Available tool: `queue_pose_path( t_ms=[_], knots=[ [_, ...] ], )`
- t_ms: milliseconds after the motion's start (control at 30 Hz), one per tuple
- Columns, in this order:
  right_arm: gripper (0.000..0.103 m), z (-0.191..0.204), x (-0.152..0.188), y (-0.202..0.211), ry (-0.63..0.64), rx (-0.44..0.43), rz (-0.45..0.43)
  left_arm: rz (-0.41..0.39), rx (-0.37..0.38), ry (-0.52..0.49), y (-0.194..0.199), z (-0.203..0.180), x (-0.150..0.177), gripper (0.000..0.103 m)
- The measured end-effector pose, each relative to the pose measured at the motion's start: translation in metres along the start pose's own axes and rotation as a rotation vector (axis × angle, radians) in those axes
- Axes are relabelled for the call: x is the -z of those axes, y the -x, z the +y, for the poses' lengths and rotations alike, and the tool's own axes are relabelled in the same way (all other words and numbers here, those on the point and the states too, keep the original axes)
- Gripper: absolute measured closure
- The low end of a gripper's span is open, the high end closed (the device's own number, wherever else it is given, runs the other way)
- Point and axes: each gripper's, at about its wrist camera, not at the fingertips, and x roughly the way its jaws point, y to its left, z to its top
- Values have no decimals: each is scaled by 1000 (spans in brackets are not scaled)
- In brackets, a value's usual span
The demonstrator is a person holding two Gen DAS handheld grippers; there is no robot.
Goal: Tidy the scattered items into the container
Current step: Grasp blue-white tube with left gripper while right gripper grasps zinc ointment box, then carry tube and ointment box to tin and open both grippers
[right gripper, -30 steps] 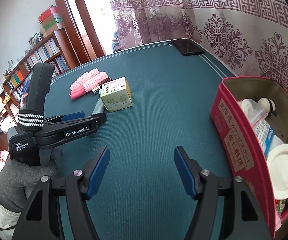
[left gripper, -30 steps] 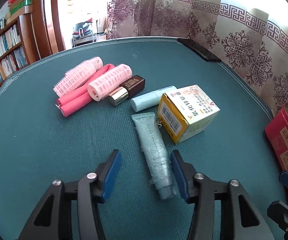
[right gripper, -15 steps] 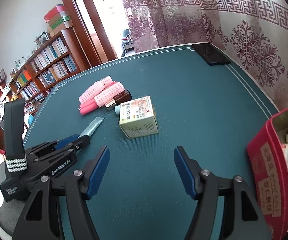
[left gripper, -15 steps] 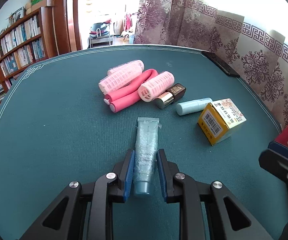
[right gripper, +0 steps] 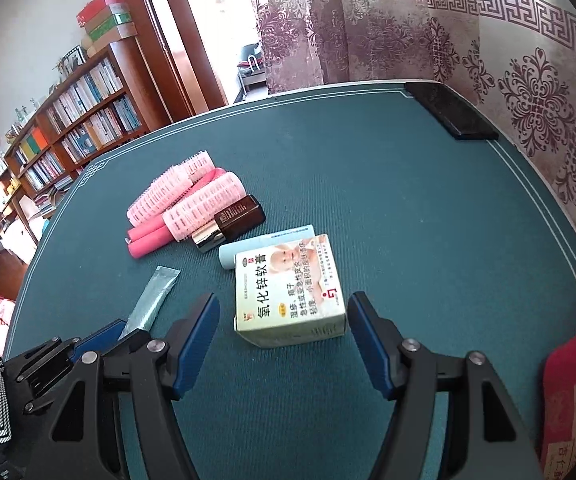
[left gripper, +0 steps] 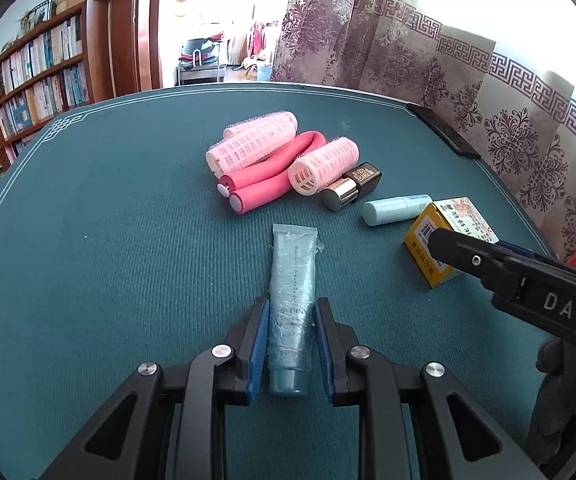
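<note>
The table (left gripper: 107, 240), covered in dark teal, fills most of both views. At the lower right edge of the right wrist view stands the red container (right gripper: 572, 392), only partly in the frame. The left hand-held gripper (left gripper: 291, 312) is at the bottom centre of its view and its blue pads are closed on the cap end of the pale blue tube (left gripper: 292, 280), which lies on the table. The right hand-held gripper (right gripper: 283, 312) is open, with the near edge of the ointment box (right gripper: 288, 296) between its fingers but not touched. Above the box, towards the upper left, lie the pink hair rollers (right gripper: 185, 204), the brown bottle (right gripper: 233, 220) and a small light blue stick (right gripper: 247, 250).
</note>
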Motion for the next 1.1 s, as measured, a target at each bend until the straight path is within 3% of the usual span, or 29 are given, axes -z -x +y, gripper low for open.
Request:
queue_pose_path(
  t_ms=[167,833,1100],
  knots=[
    [45,2,6,-8,28,3,19,-8,-3,-7,-2,-1,-1,79],
    [46,-24,42,85,-50,-26,-107,-73,15,-52,46,-32,4,80],
    [46,-41,56,134,-72,-4,-195,-102,54,-97,70,-62,3,80]
  ],
)
